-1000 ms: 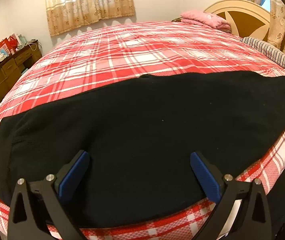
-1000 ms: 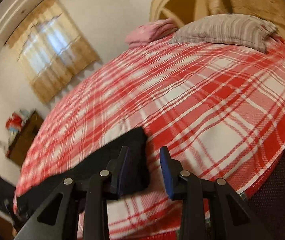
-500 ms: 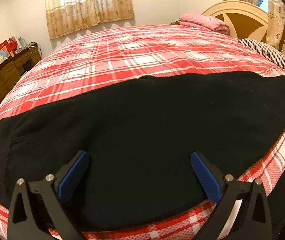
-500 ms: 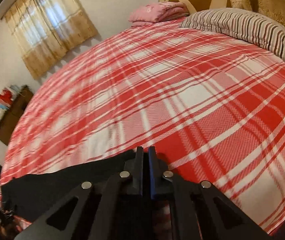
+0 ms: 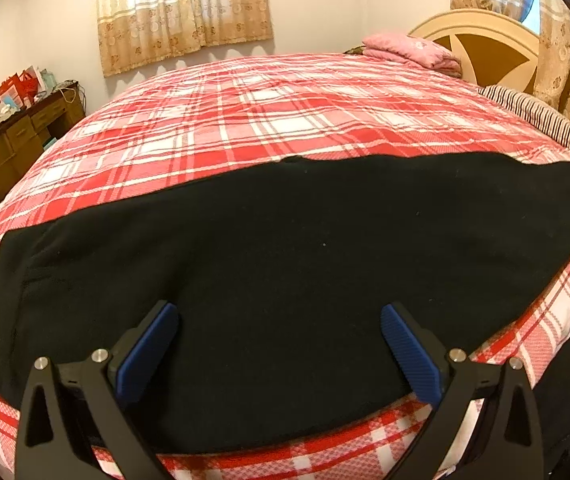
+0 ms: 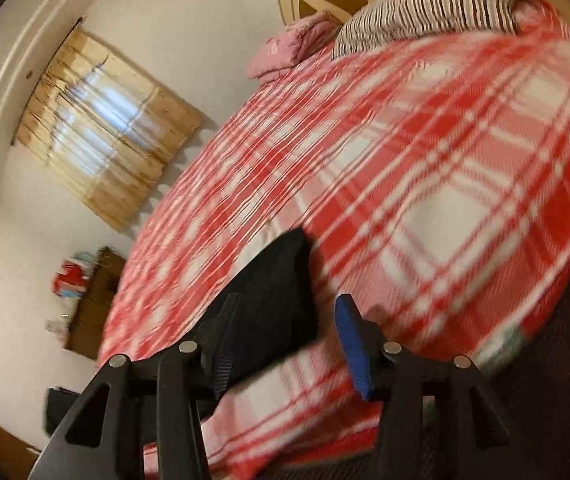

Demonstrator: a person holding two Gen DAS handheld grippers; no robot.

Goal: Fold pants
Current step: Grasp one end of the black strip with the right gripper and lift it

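Note:
Black pants [image 5: 285,272] lie flat and lengthwise across the near side of a bed with a red plaid cover [image 5: 269,120]. My left gripper [image 5: 277,340] is open and empty, hovering over the pants' near edge. In the right wrist view, which is motion-blurred and tilted, my right gripper [image 6: 285,340] is open. It sits at the right end of the pants [image 6: 277,292], with the left finger over the black fabric and the right finger [image 6: 351,344] over the plaid cover [image 6: 445,200].
A striped pillow [image 5: 541,120] and a folded pink blanket [image 5: 409,50] lie by the headboard [image 5: 485,52] at the far right. A brown desk [image 5: 17,140] with clutter stands at the far left under a curtained window [image 5: 185,8].
My right gripper was shut at the pants' right end half a second ago; now it is open and has tilted and swung. The left gripper and the pants have barely moved.

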